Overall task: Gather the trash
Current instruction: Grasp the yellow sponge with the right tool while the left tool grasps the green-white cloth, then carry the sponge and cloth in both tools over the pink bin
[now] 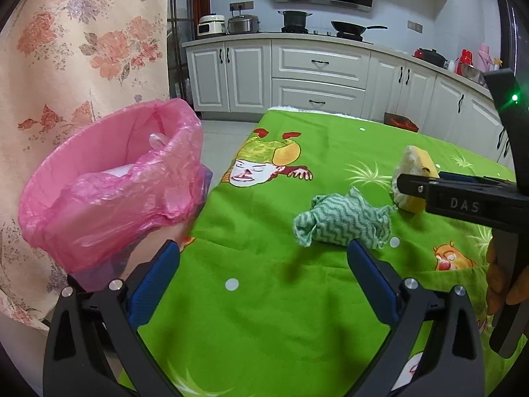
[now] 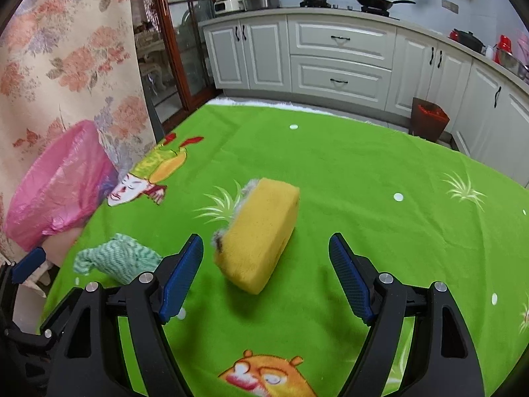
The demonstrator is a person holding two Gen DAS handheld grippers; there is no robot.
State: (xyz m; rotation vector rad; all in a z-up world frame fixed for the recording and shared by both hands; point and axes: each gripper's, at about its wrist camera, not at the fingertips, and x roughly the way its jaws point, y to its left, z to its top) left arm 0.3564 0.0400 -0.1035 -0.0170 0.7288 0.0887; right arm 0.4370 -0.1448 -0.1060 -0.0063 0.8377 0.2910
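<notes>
A crumpled green-and-white cloth (image 1: 344, 220) lies on the green tablecloth (image 1: 264, 314), just beyond my left gripper (image 1: 263, 253), which is open with nothing between its fingers. A yellow sponge (image 2: 261, 236) with a worn grey scouring side lies tilted on the cloth. My right gripper (image 2: 266, 248) hangs open around its near end, pads apart from it. In the left wrist view the right gripper (image 1: 401, 187) reaches in from the right, across the sponge (image 1: 415, 158). A bin with a pink bag (image 1: 109, 182) stands at the table's left edge, also seen as the pink bag (image 2: 56, 188).
A floral curtain (image 1: 72, 49) hangs behind the bin at the left. White kitchen cabinets (image 2: 337, 56) with pots and a pan on the counter run along the back. A dark red bin (image 2: 429, 119) stands on the floor beyond the table. A hand (image 1: 499, 284) holds the right gripper.
</notes>
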